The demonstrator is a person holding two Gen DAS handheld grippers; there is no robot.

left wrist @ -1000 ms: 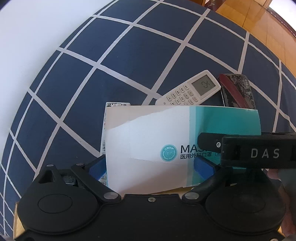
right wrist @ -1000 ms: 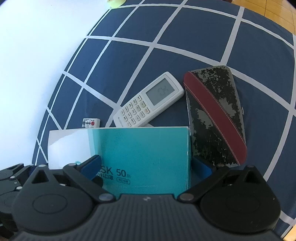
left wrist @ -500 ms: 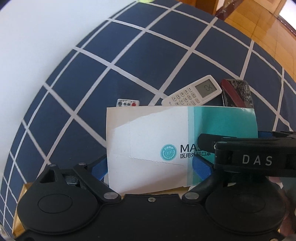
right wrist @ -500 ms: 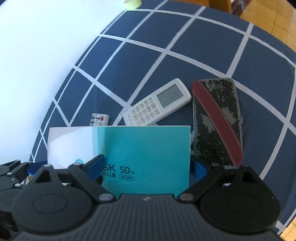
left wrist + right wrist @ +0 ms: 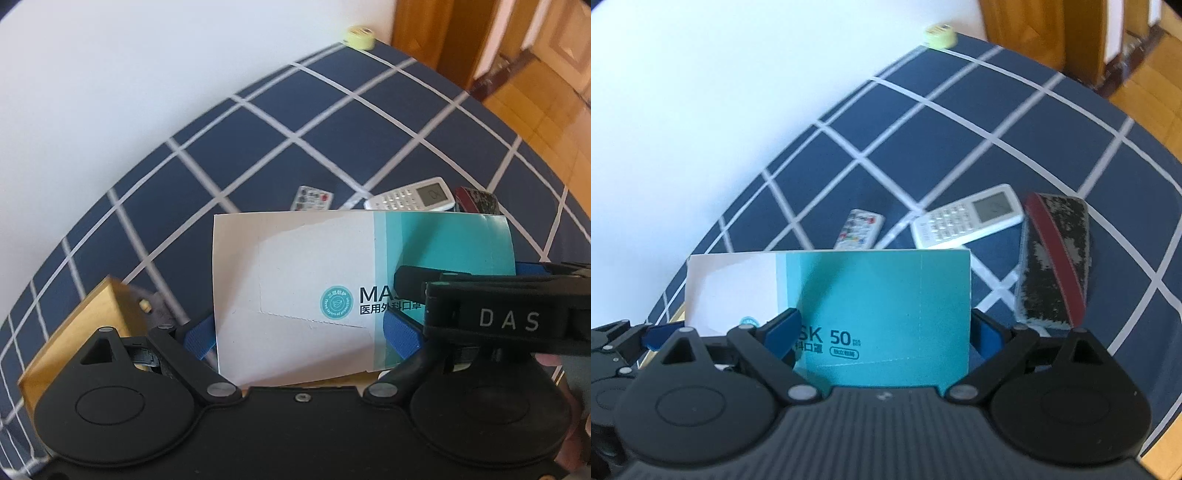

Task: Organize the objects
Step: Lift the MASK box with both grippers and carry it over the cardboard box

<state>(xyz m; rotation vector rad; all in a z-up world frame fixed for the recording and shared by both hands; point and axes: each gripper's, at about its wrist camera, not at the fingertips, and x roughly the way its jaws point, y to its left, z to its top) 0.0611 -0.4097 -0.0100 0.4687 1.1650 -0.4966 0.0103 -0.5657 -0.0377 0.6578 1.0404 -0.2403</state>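
Both wrist views steeply down, sharing mask box (image 5: 332, 280)

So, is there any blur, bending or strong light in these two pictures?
Left wrist view: grid lines on the blue cloth bow from the fisheye lens, the white wall is very bright, and the mask box stays sharp. Right wrist view: the same bowing, slight smear on the white remote and the far lines.

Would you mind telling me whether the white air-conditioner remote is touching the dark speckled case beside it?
Cannot tell. In the right wrist view the white remote and the speckled case nearly meet at the remote's screen end, yet neither contact nor gap shows plainly.
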